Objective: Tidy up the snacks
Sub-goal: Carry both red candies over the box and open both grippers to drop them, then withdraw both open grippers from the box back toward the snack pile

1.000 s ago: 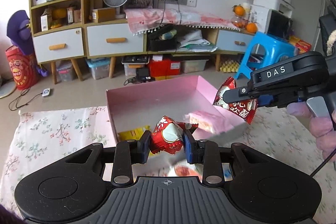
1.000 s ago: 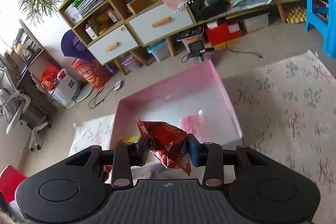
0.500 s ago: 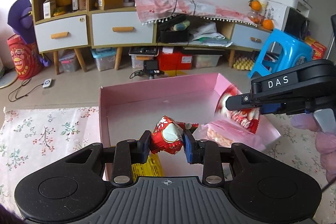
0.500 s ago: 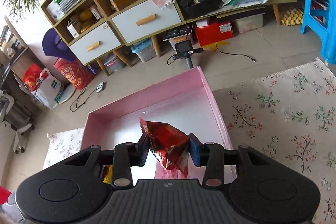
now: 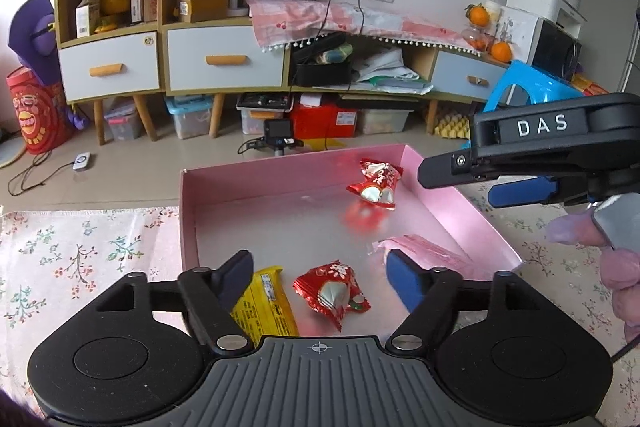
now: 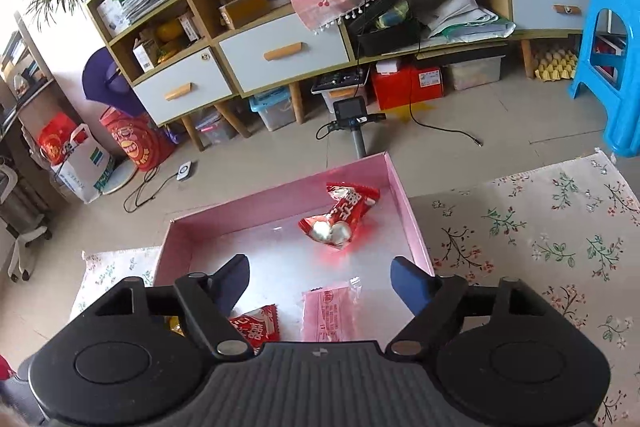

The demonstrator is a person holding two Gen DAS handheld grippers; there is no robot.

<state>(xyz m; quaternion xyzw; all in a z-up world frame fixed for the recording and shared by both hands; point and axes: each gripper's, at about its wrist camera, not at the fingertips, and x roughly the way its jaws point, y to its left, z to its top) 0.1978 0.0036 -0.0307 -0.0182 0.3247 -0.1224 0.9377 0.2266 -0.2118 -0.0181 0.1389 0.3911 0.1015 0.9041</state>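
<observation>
Over a flowered cloth (image 5: 72,259) sits an open pink box (image 5: 188,211), and both tools hang above it with their jaws spreading apart and nothing between them.

At the left of the left wrist view, a yellow snack packet (image 5: 266,303) lies on the box floor at the near left corner, partly behind the left tool's (image 5: 318,281) dark finger. Just right of it lies a red candy packet (image 5: 334,293), free of both pads and resting on the box floor in the gap between the spread fingers. Further right, a pale pink packet (image 5: 424,249) lies along the right wall of the box, its near end hidden behind the blue finger pad. Toward the far right corner, a second red packet (image 5: 376,183) lies tilted and a little blurred; whether it rests on the floor cannot be told. At the right edge, the right tool (image 5: 480,179) reaches in from the side above the box wall, held by a hand in a purple glove (image 5: 600,251).

From the right wrist view, the right tool (image 6: 320,281) is likewise released. Between its fingers, left to right, show the nearer red packet (image 6: 256,327), the pink packet (image 6: 326,315), and beyond them the far red packet (image 6: 340,215).
</observation>
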